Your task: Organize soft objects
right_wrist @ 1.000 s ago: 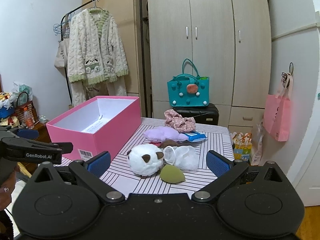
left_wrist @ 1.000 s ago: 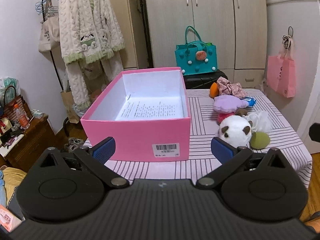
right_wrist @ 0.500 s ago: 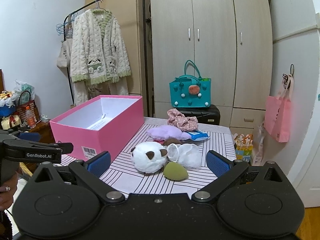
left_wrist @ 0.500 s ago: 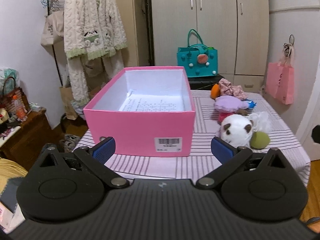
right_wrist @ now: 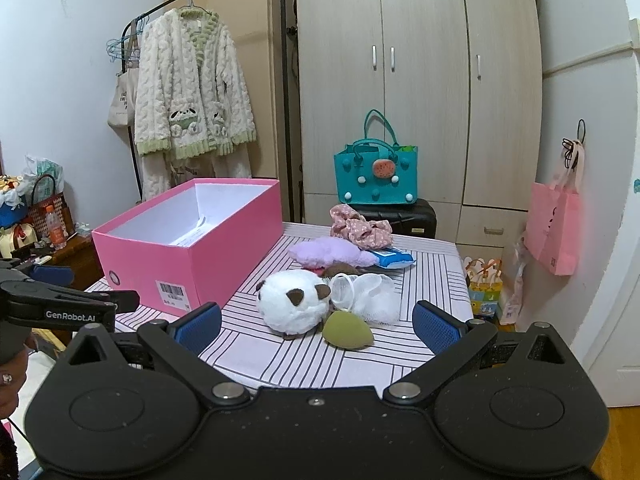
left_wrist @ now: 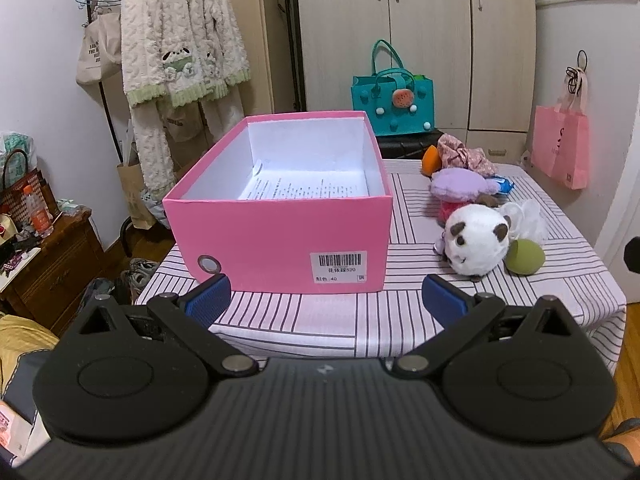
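Both hand-held grippers gape above striped table (left_wrist: 332,316) facing wardrobe (right_wrist: 420,80).

The table (left_wrist: 328,316) has a striped cloth w/ white & dark lines. On it sits an open pink box (left_wrist: 280,240) on the left. Next to it lies a pile of soft stuff: white plush toy (left_wrist: 476,240), green sponge (left_wrist: 526,257), white mesh puff (left_wrist: 526,220), purple fluffy thing (left_wrist: 460,186), flowery pink cloth (left_wrist: 464,156), blue packet (left_wrist: 502,185).
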A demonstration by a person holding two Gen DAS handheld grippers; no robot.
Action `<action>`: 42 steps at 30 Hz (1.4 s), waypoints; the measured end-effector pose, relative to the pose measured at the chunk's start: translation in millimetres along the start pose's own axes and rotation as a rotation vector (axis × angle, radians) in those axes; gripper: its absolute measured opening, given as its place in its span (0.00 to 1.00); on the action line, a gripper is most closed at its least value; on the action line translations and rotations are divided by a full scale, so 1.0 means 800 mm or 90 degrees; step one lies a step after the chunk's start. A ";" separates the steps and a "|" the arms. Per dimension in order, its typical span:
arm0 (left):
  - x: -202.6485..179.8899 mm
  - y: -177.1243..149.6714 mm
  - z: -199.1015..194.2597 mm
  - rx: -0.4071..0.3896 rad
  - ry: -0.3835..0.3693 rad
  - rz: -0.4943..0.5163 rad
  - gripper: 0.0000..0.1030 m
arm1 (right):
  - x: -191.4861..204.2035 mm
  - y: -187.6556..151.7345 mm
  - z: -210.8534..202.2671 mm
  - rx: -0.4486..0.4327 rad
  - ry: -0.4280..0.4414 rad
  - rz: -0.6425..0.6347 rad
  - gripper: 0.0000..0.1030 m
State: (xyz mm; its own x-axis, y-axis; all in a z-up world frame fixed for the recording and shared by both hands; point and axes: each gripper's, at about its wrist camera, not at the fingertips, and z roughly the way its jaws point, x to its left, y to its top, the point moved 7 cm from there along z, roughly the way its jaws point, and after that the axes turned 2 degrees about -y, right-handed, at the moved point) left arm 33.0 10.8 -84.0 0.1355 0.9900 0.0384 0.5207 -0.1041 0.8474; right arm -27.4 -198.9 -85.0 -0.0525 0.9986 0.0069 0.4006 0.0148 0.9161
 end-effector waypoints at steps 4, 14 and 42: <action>-0.001 -0.001 0.001 0.002 -0.001 0.003 1.00 | 0.000 -0.001 -0.001 0.001 -0.002 -0.003 1.00; 0.002 -0.002 0.002 0.005 0.003 -0.001 1.00 | -0.007 0.001 0.000 0.003 -0.009 0.004 1.00; -0.030 0.043 0.002 -0.013 -0.080 0.084 1.00 | -0.022 0.004 0.029 -0.052 0.113 -0.042 1.00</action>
State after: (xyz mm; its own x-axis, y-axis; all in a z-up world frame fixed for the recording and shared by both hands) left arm 48.7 -16.5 -56.4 0.3064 0.9482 0.0843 0.4743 -0.2289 0.8501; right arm -3.9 -214.9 -91.8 -0.2390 0.9710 0.0098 0.3164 0.0683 0.9462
